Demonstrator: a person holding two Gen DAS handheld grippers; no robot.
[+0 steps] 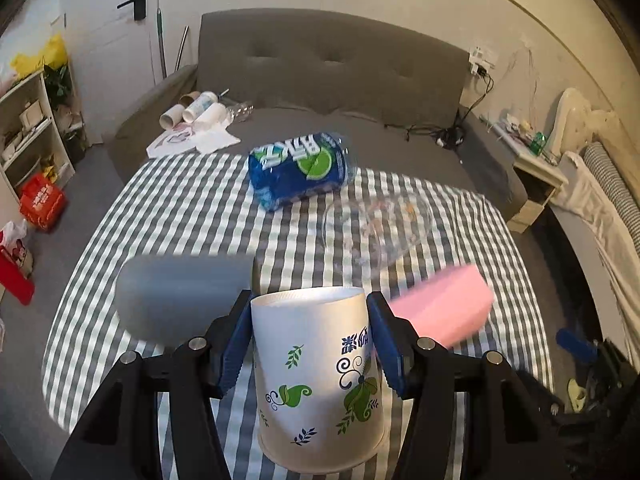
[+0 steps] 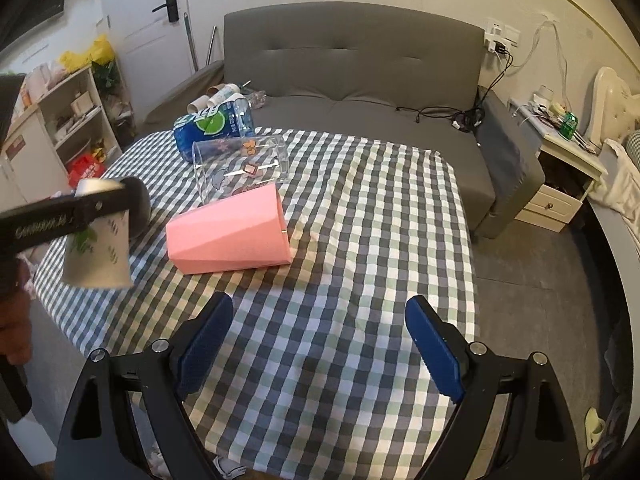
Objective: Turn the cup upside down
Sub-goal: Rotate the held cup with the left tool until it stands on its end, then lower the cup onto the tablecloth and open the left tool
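My left gripper (image 1: 310, 320) is shut on a white paper cup (image 1: 318, 376) with green and blue leaf prints. The cup hangs upside down, closed base up and wide mouth down, above the checked tablecloth (image 1: 180, 208). In the right wrist view the same cup (image 2: 98, 252) shows at the far left, held in the air by the left gripper (image 2: 100, 200). My right gripper (image 2: 320, 320) is open and empty over the near part of the table.
A pink cup (image 2: 232, 236) lies on its side mid-table, with a clear glass (image 2: 240, 168) and a blue bottle (image 2: 214, 126) lying behind it. A grey cup (image 1: 180, 292) lies left of my left gripper. A grey sofa (image 2: 360, 64) stands behind the table.
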